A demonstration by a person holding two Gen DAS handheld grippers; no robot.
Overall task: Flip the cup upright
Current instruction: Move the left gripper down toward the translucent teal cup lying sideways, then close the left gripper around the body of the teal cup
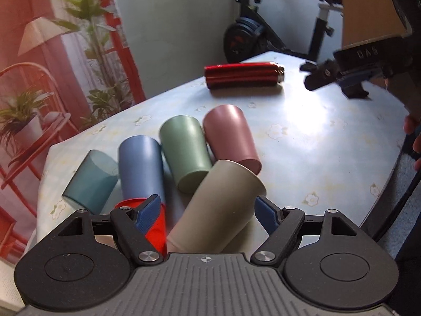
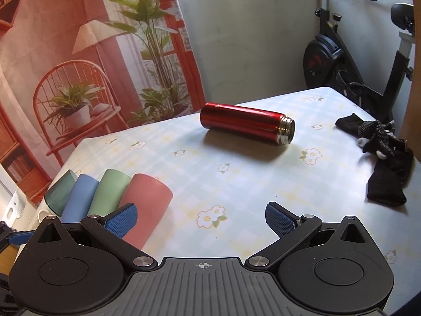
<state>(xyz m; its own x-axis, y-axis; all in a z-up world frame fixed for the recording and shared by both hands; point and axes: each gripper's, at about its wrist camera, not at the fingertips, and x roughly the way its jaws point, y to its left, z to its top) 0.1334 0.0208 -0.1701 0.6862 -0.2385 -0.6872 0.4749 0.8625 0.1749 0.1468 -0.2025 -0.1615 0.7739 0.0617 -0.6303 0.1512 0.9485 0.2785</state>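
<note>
In the left wrist view my left gripper (image 1: 208,210) is open, its blue pads on either side of a beige cup (image 1: 218,208) that lies tilted between them; I cannot tell whether the pads touch it. Beyond it lie a pink cup (image 1: 230,138), a green cup (image 1: 185,152), a blue cup (image 1: 140,167), a translucent teal cup (image 1: 90,181) and a red cup (image 1: 155,226), all on their sides. My right gripper (image 2: 201,218) is open and empty above the table, right of the pink cup (image 2: 146,205). It also shows at the far right (image 1: 339,79).
A red thermos flask (image 2: 246,122) lies on its side, uncapped, toward the table's far edge. Black gloves (image 2: 386,158) lie at the right edge. The floral tablecloth (image 2: 236,184) covers the table. An exercise bike (image 2: 342,58) stands behind.
</note>
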